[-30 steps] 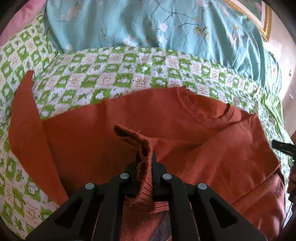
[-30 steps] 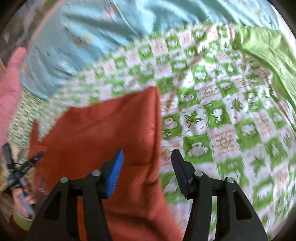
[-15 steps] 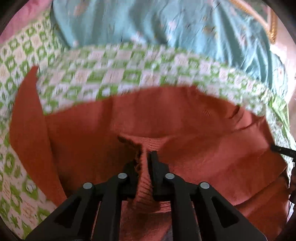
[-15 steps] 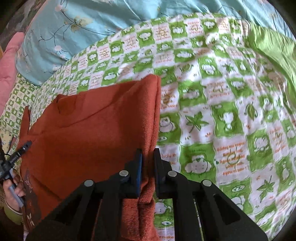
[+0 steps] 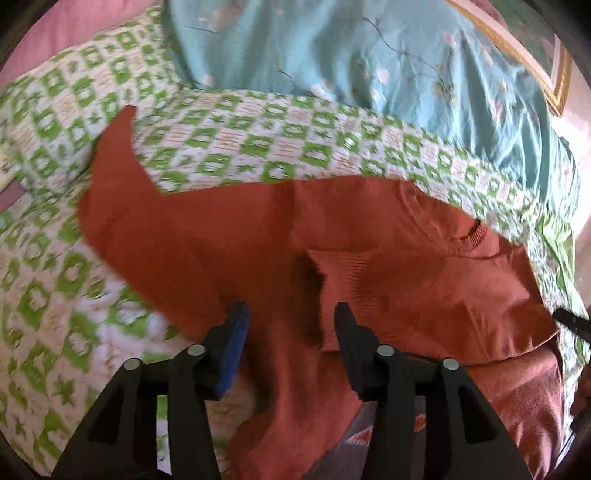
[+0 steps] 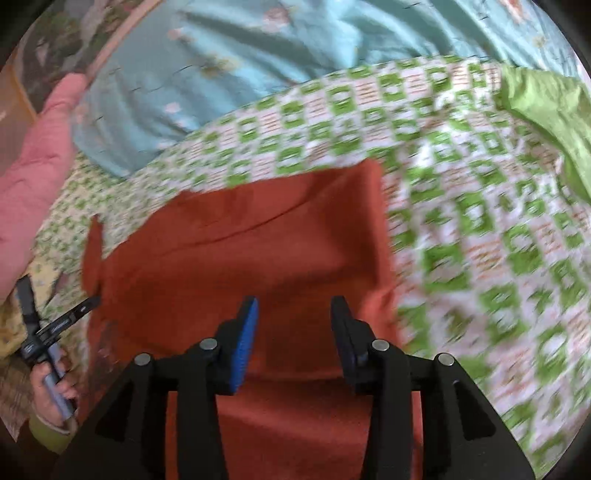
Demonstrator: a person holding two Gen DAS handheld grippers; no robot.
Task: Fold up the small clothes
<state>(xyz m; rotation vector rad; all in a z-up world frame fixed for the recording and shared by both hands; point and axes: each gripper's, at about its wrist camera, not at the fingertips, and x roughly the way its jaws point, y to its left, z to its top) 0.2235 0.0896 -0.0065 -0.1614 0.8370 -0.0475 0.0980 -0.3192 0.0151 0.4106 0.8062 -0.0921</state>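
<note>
Rust-orange sweater (image 5: pixel 258 236) lies spread across a green-and-white patterned bedsheet (image 5: pixel 251 140), seen from two handheld grippers poised above it. At far left of the left wrist view, one sleeve (image 5: pixel 114 162) stretches up and outward over the sheet toward a pink pillow (image 5: pixel 74 26). Moving right, the left gripper (image 5: pixel 290 325) hovers over the garment's body with its jaws spread wide, nothing between them but the cloth below; its blue-padded finger (image 5: pixel 234 354) sits over the sweater's left edge. Just right of centre, a ribbed cuff (image 5: pixel 354 266) of the other sleeve lies folded over the chest, beneath the ribbed neckline (image 5: pixel 454 236). Beyond the sweater, a light-blue floral quilt (image 5: pixel 369 55) is bunched along the head of the bed, with a gold picture frame (image 5: pixel 554 85) at far right. In the right wrist view, the person's left hand (image 6: pixel 51 384), gripping the other tool's handle, appears at the far left edge beside the sweater. At centre, the right gripper (image 6: pixel 293 321) also stands with jaws apart above the folded orange fabric, holding nothing. The garment's straight right edge (image 6: pixel 384 229) runs alongside bare sheet, and a plain green cloth (image 6: pixel 546 110) lies at the upper right. Much of this view is motion-blurred.
</note>
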